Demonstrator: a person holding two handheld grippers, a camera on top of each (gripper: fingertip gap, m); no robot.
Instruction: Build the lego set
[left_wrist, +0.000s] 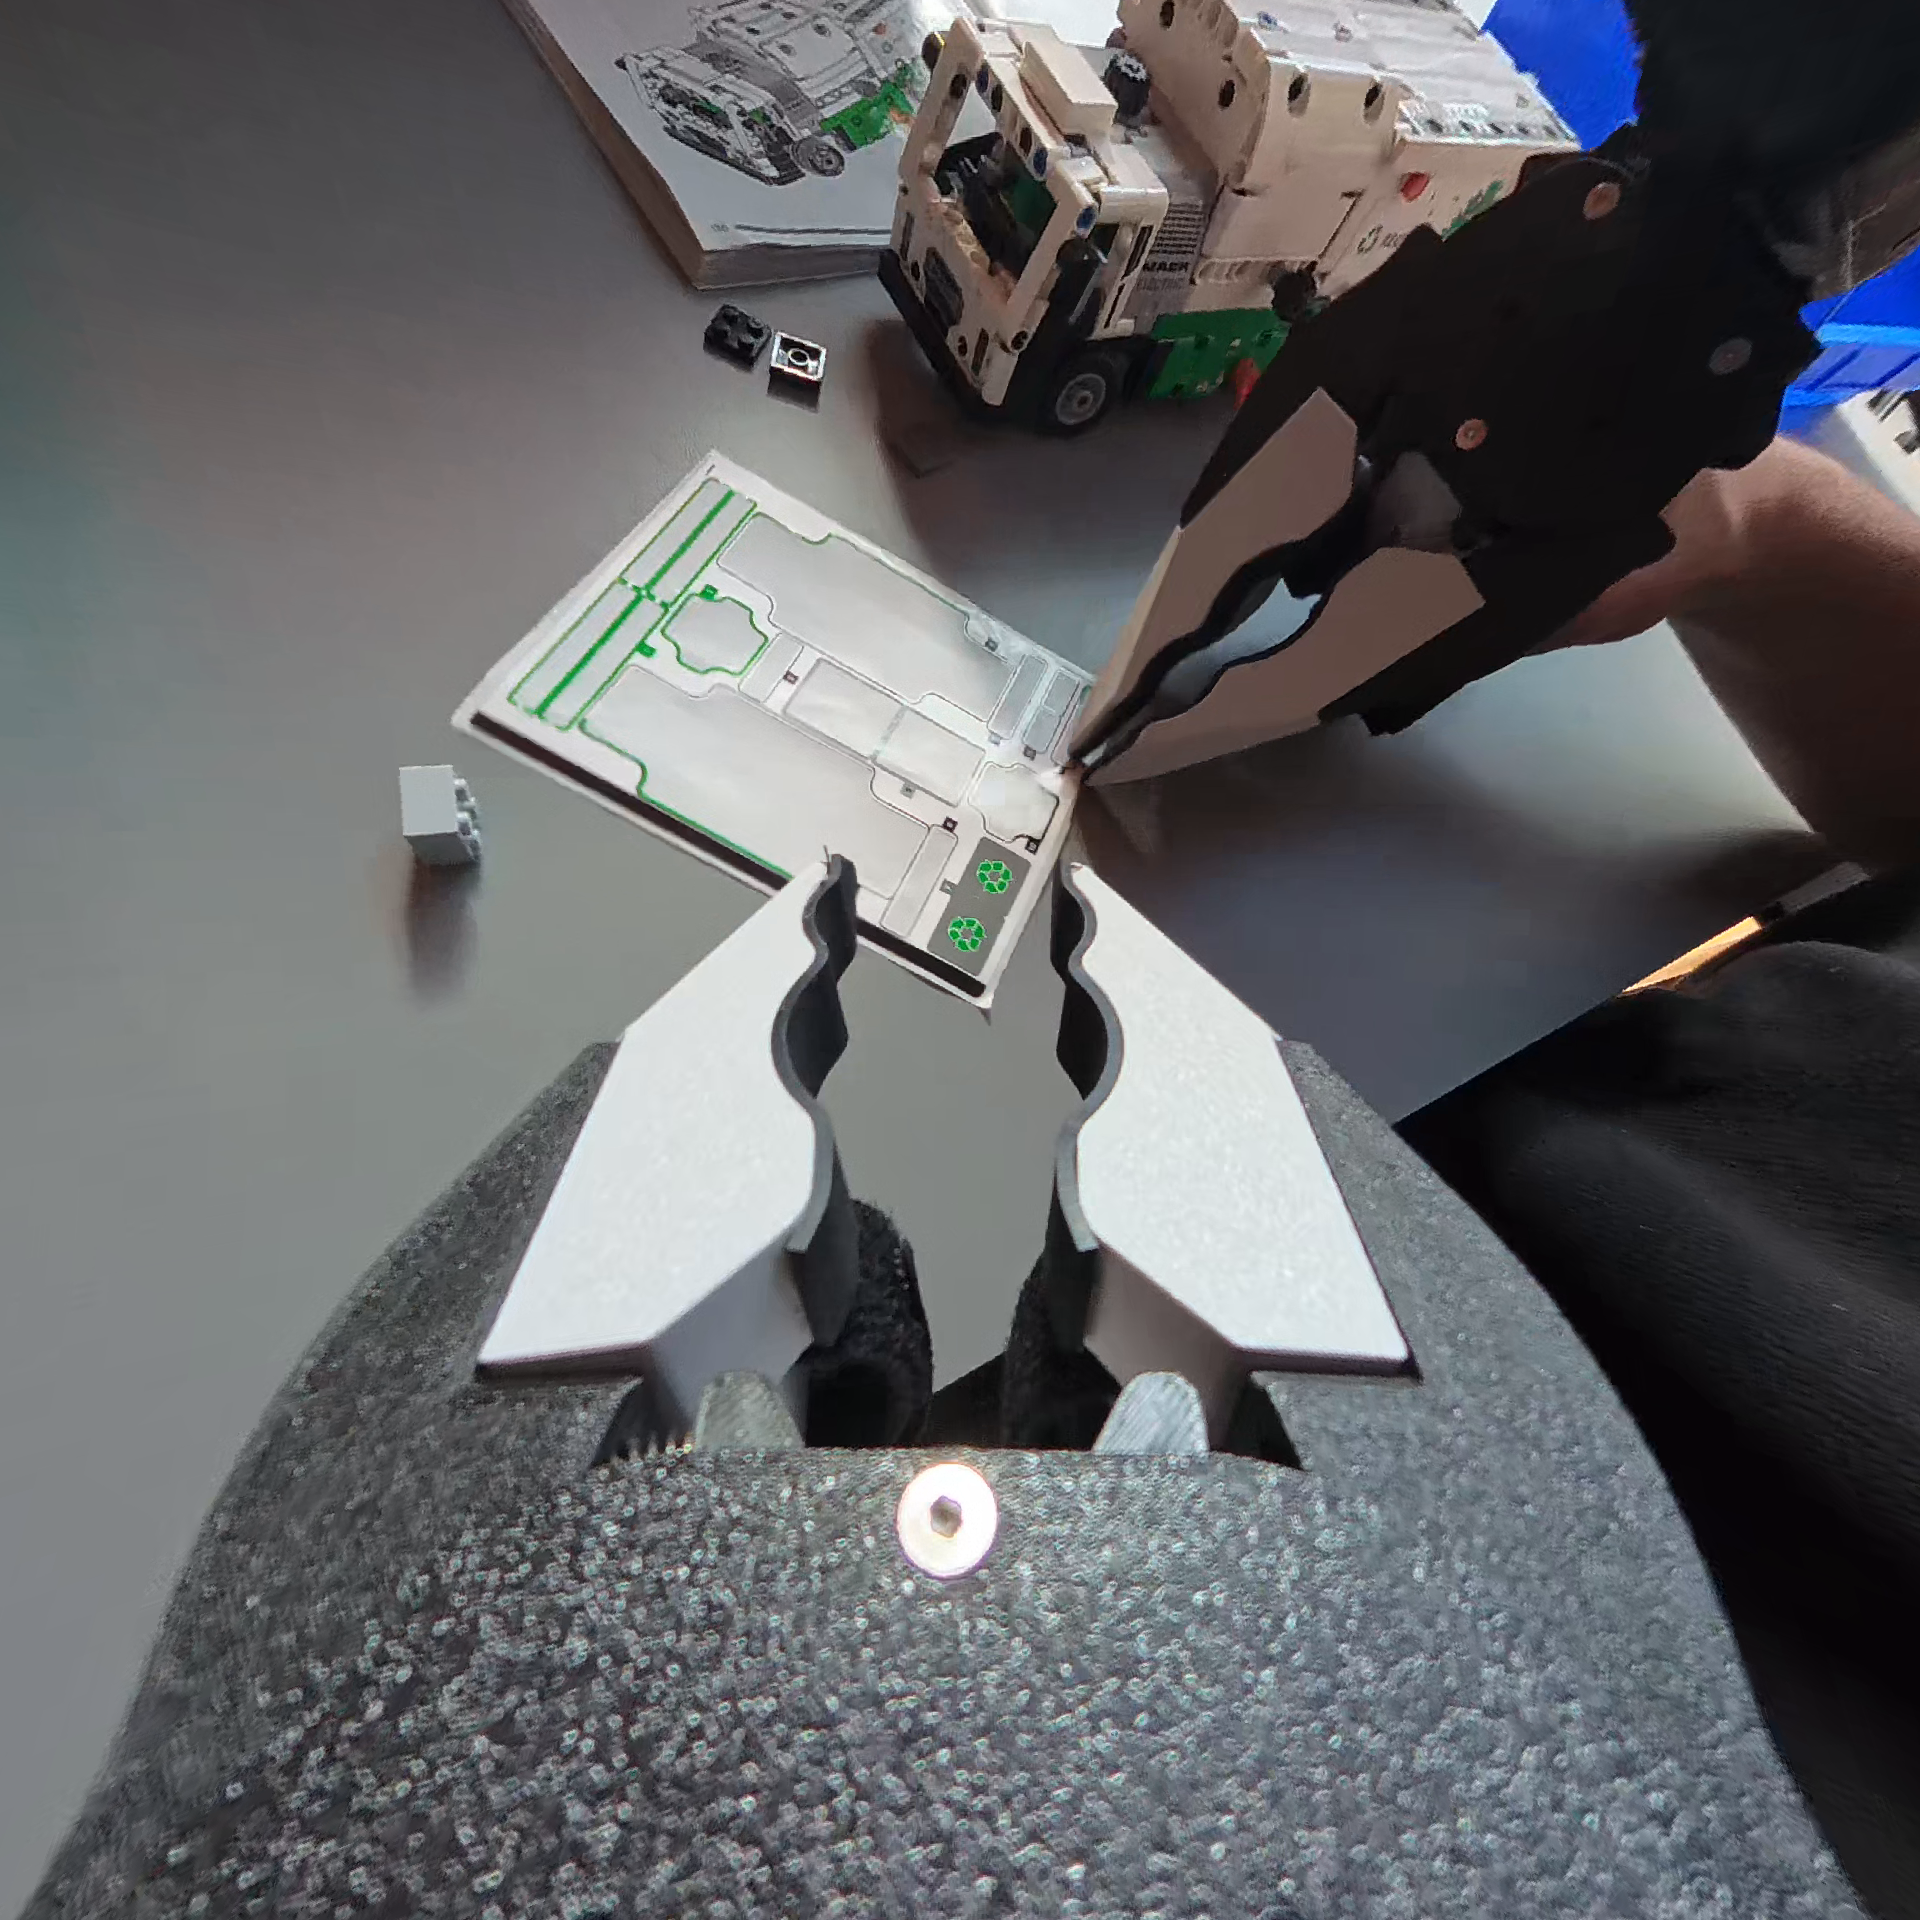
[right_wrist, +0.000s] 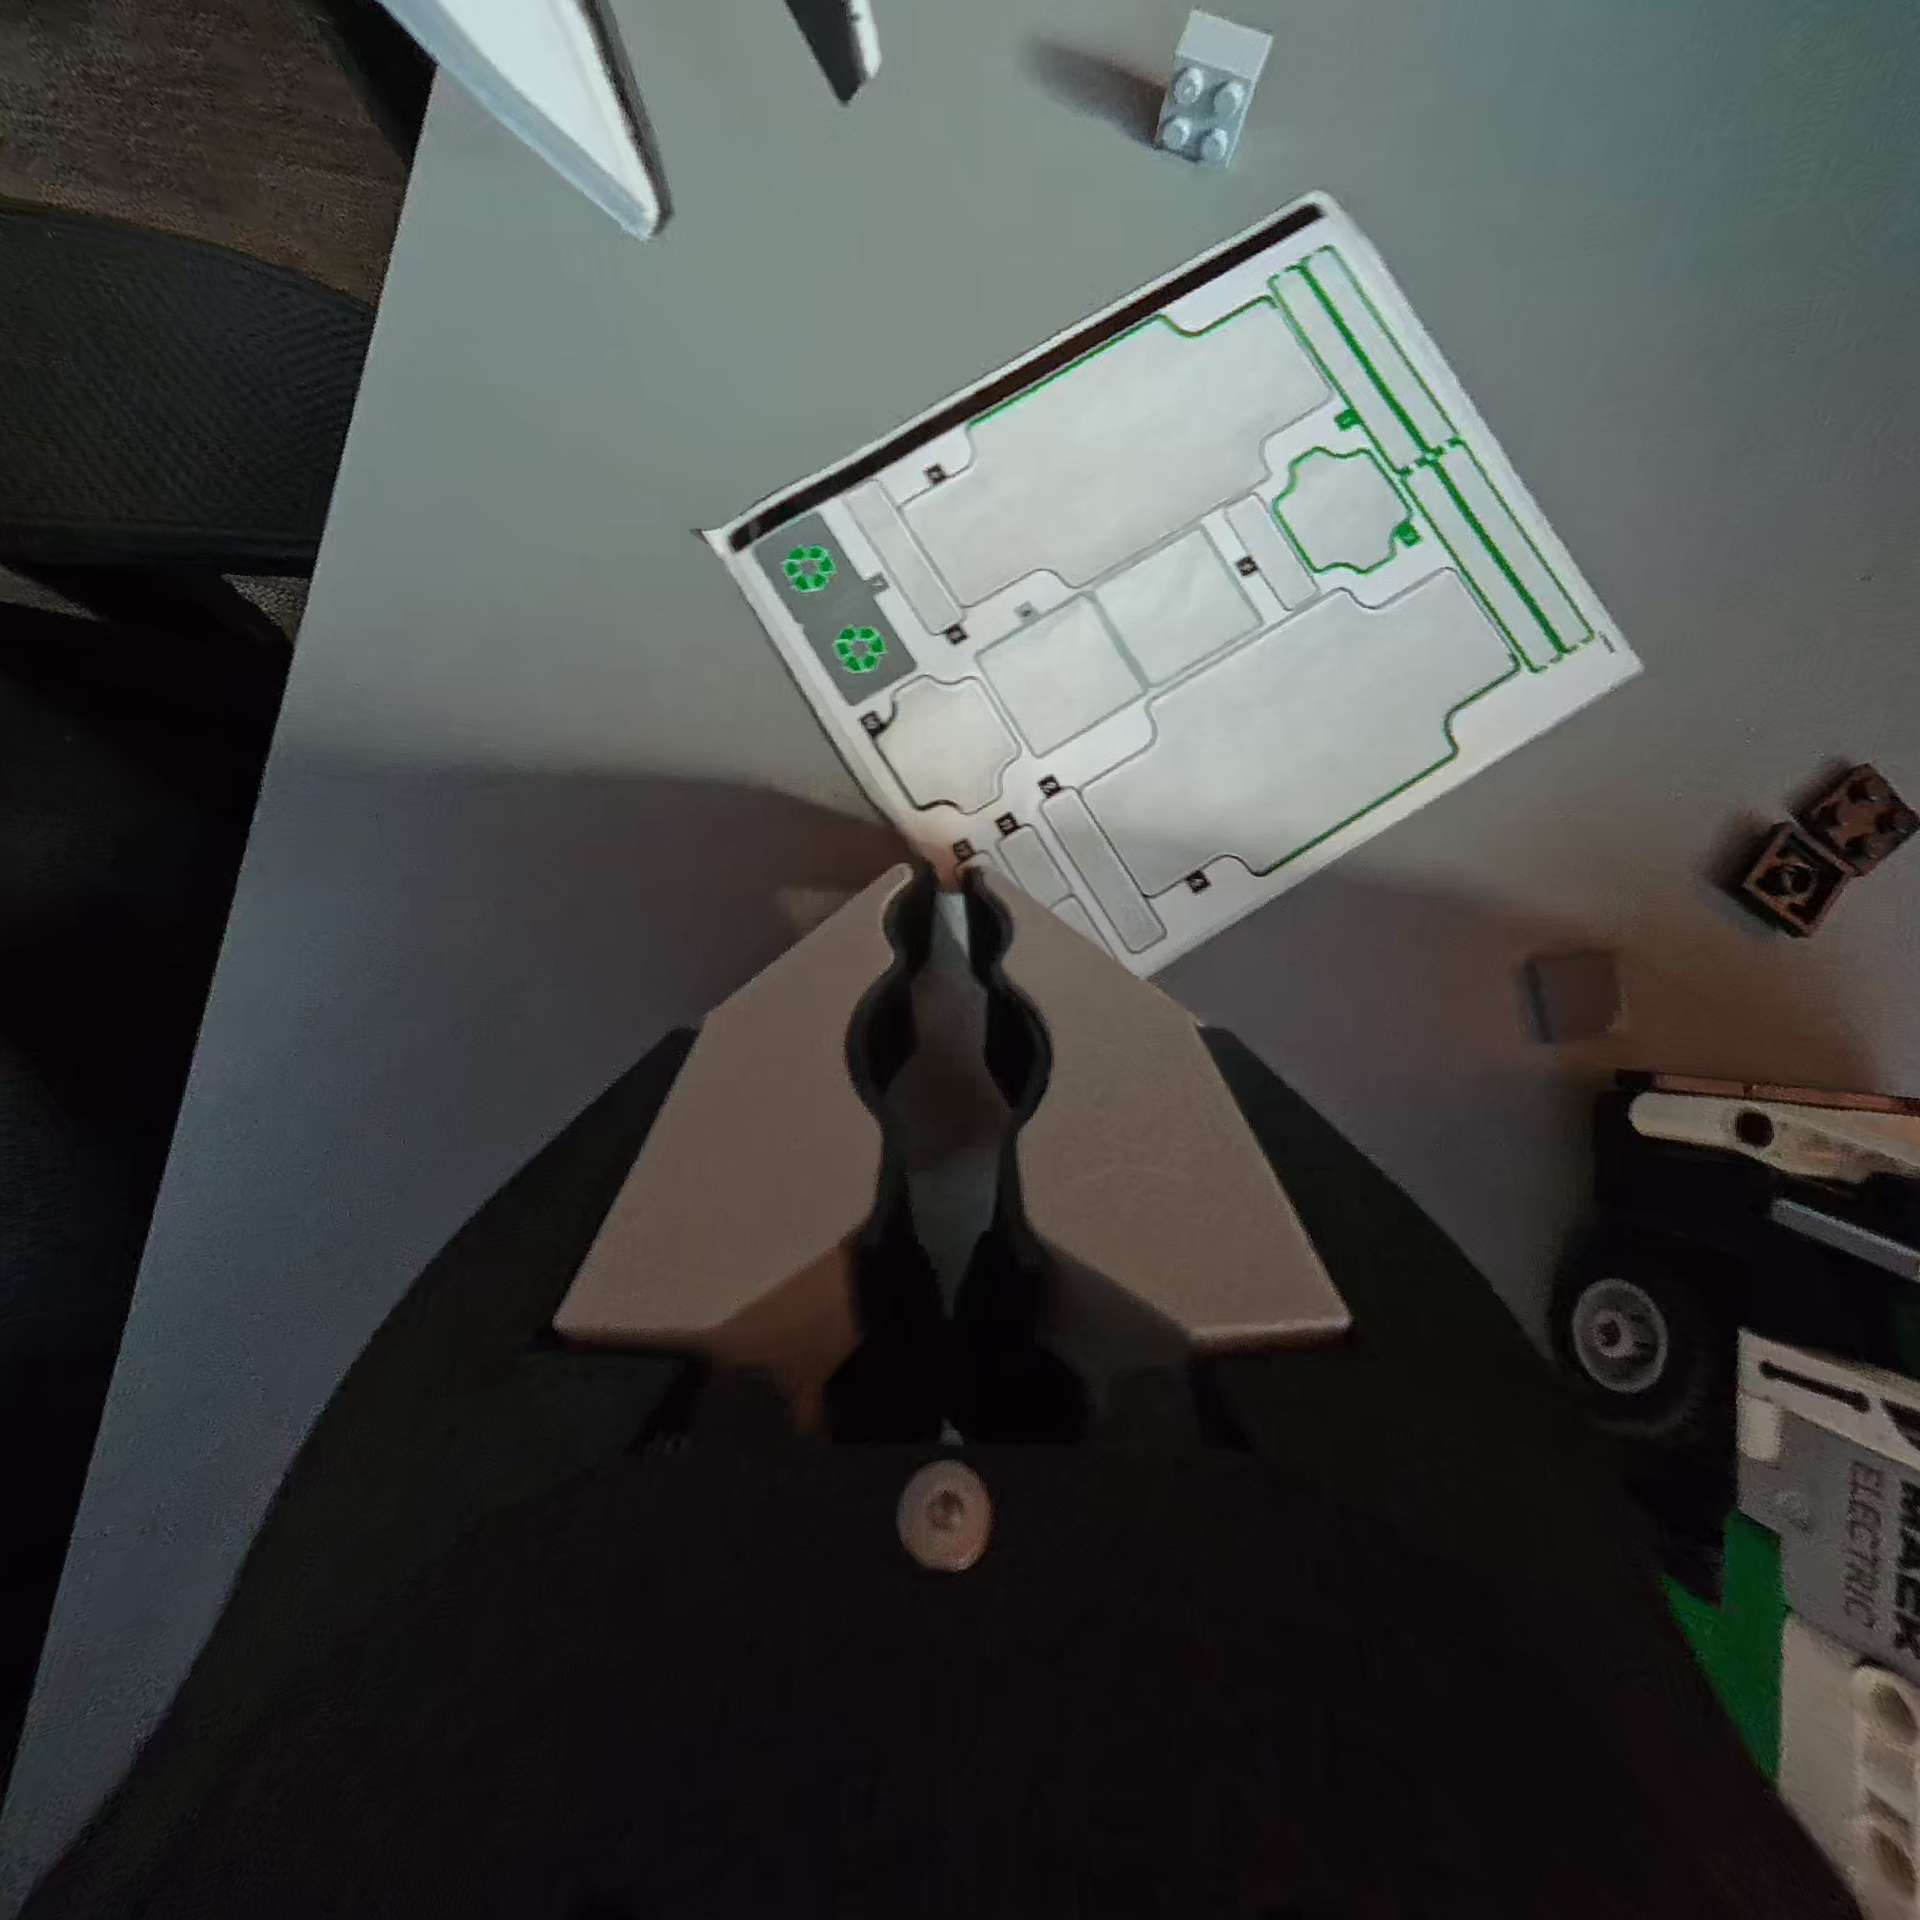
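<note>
sticker sheet (right_wrist: 1174, 613): two green recycling symbols | truck (right_wrist: 1829, 1538): lettering on grey door panel | booklet (left_wrist: 727, 114): truck picture

A smooth grey table (left_wrist: 260, 468) fills the area ahead of both tools, lit brightly from the far side so objects throw soft shadows. Its edge (right_wrist: 312, 582) runs off to the left of the right-hand camera, with dark brownish flooring (right_wrist: 156, 104) beyond.

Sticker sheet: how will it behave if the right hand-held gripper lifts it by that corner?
Probably floppy: the sticker sheet is thin paper, and the right hand-held gripper pinches only one corner, so the far end should droop. Likely very light, sliding easily on the smooth table. Most stickers look already peeled, so the backing may curl.
</note>
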